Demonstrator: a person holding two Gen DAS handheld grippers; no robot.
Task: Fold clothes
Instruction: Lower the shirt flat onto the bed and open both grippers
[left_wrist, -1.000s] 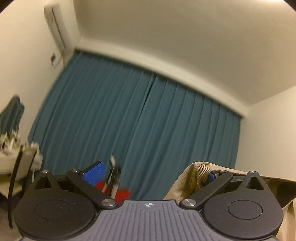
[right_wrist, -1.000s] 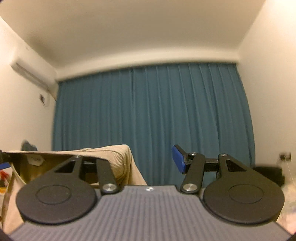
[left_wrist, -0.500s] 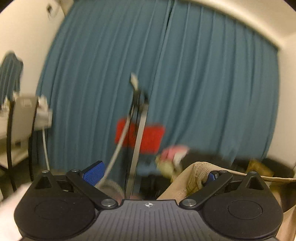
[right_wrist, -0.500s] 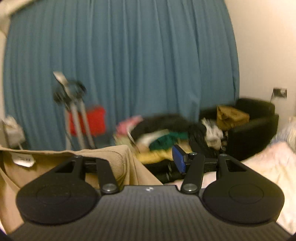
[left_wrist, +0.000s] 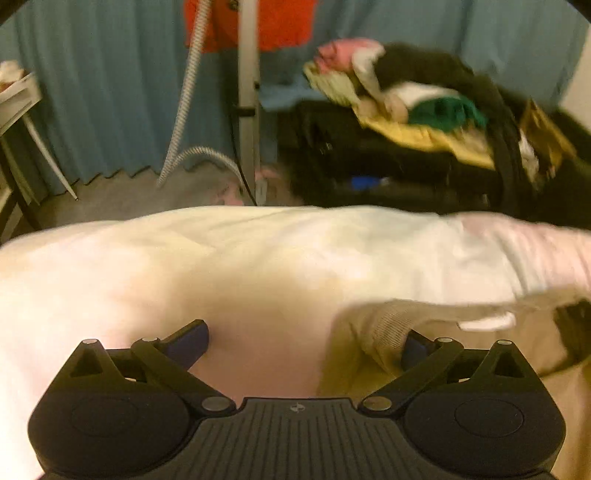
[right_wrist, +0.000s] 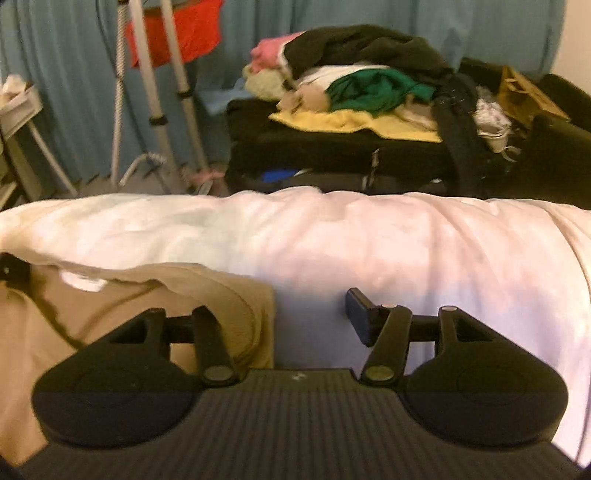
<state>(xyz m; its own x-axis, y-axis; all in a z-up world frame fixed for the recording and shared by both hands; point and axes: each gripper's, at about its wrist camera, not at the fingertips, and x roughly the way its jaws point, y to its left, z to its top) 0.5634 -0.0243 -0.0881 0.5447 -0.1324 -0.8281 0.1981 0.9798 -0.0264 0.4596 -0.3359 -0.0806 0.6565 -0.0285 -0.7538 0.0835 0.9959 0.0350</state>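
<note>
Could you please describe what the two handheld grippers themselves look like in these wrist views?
The left gripper and right gripper look alike: a dark grey ribbed body bearing a small pale emblem, two rounded black lobes, black linkage arms with silver pivot pins, and blue pads on the fingers. No cables show.

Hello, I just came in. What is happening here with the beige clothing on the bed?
A person is folding clothes with a hand-held gripper in each hand. The left hand-held gripper and the right hand-held gripper are both open. The tan sweater stretches between them, draped over one finger of each, low over the white bedding. A pile of unfolded clothes waits behind the bed.
</note>
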